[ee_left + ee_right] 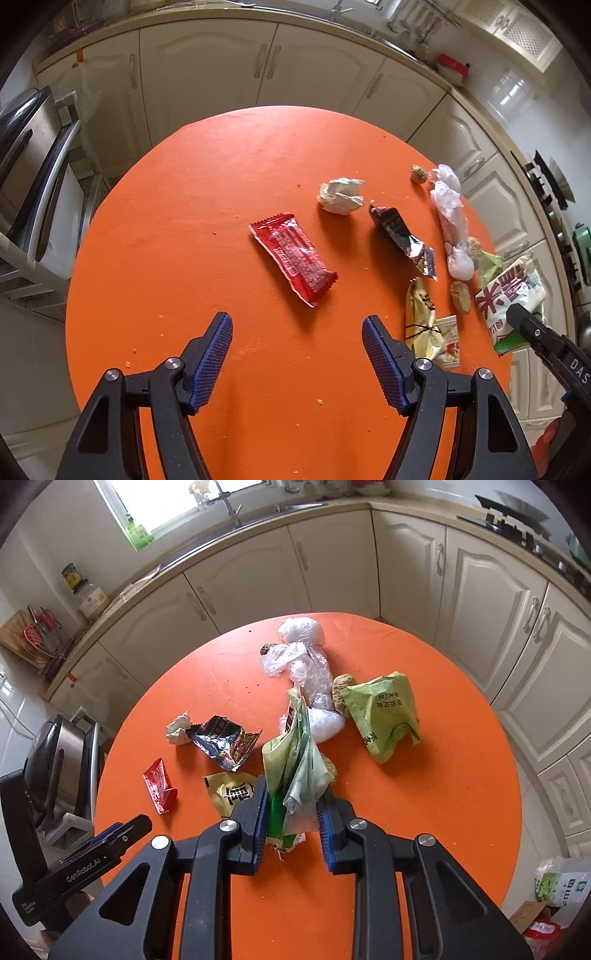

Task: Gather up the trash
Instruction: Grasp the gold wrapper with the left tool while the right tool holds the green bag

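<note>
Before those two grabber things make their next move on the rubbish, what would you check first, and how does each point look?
1. Right gripper has a catch: ok, its jaws pinch the green and white plastic bag.
2. That grip is secure: cannot tell, the bag hangs loose and crumpled.
3. Left gripper free to grab: ok, jaws wide apart, nothing between them.
4. Next target within sight: ok, the red snack wrapper lies flat ahead of the left gripper.
5. A bin to drop into: cannot tell, none in view.
6. Orange table cleared: not ok, the crumpled tissue and other wrappers remain.
</note>
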The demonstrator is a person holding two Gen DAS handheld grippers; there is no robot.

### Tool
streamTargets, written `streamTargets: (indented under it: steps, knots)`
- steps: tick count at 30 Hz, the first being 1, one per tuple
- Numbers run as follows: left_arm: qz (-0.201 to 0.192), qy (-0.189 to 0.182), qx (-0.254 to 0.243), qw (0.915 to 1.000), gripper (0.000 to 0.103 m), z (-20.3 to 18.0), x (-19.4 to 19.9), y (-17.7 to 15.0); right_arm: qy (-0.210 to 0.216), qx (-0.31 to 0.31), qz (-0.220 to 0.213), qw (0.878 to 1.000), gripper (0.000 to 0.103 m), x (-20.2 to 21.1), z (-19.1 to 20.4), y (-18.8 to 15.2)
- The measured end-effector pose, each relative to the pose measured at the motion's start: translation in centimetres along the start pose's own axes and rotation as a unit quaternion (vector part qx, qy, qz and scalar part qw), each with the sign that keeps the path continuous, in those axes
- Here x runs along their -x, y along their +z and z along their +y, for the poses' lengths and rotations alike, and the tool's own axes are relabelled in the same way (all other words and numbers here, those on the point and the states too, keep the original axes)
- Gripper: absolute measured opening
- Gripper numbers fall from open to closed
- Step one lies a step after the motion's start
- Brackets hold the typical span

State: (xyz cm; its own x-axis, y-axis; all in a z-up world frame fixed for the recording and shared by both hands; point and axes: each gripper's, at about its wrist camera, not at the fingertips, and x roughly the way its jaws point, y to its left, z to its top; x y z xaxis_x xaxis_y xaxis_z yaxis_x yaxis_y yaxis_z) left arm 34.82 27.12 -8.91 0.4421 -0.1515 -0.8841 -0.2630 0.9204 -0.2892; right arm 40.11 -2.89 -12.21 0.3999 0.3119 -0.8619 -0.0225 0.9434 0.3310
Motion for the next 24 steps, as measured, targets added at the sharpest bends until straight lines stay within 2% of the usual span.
streamTargets:
  steps: [5,9,14,19,22,23,24]
  knots:
    - [0.012,-0.010,-0.018,0.9997,0.068,-3.4,-0.6,-0.3,-0.003,-0.024,-0.017,1.000,0.024,2.0,-2.7,-0.8]
    - [0.016,-0.014,-0.034,0.9992,0.068,-6.1,-1.7,-0.1,-0.014,-0.030,-0.017,0.999,0.024,2.1,-4.6,-0.9]
    - [0.041,-0.005,-0.036,0.9985,0.068,-8.2,-4.2,0.0,-0.006,-0.037,-0.014,0.999,0.024,1.6,-6.9,-0.7]
    - [0.051,0.026,-0.032,0.9979,0.069,-9.5,-6.7,0.5,0.005,-0.040,-0.008,0.999,0.024,0.2,-8.1,-0.1]
    - [0.043,0.029,-0.044,0.9977,0.070,-10.6,-7.3,0.4,0.013,-0.034,-0.004,0.999,0.024,-0.5,-8.2,0.3]
    - [0.037,0.037,-0.056,0.9971,0.066,-11.0,-7.4,0.2,0.015,-0.032,-0.003,0.999,0.024,-0.8,-8.2,0.4]
    - [0.034,0.040,-0.064,0.9966,0.055,-11.4,-7.6,0.0,0.016,-0.031,-0.002,0.999,0.024,-0.9,-8.2,0.4]
